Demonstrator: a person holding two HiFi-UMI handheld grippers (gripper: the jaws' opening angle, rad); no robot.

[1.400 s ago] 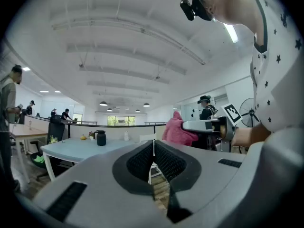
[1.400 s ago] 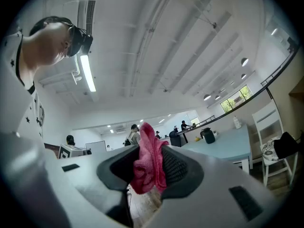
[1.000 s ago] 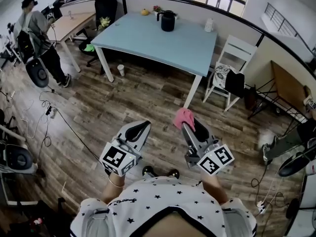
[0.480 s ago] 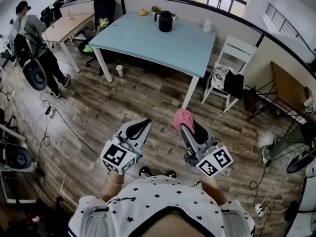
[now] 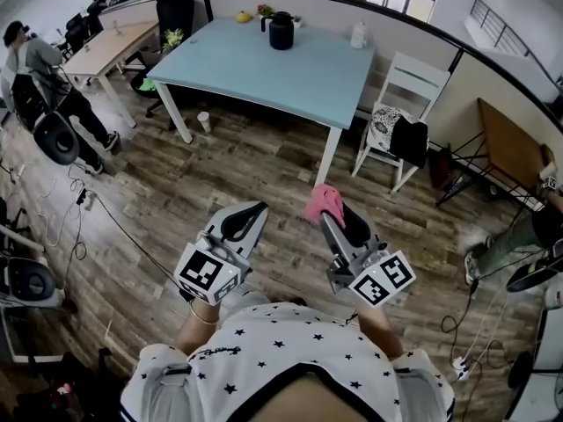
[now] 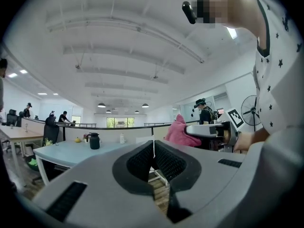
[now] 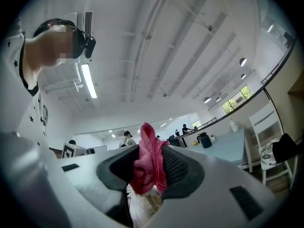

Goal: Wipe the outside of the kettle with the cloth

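The right gripper (image 5: pixel 336 224) clamps the soft pink cloth (image 5: pixel 324 203). The left gripper (image 5: pixel 245 221) is closed and empty. The rigid black kettle (image 5: pixel 281 31), likely slippery, is best steadied by its handle.

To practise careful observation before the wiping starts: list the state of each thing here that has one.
left tongs: shut, empty.
right tongs: shut on the cloth.
cloth: bunched, clamped, poking past the tips.
kettle: upright on the table, untouched.
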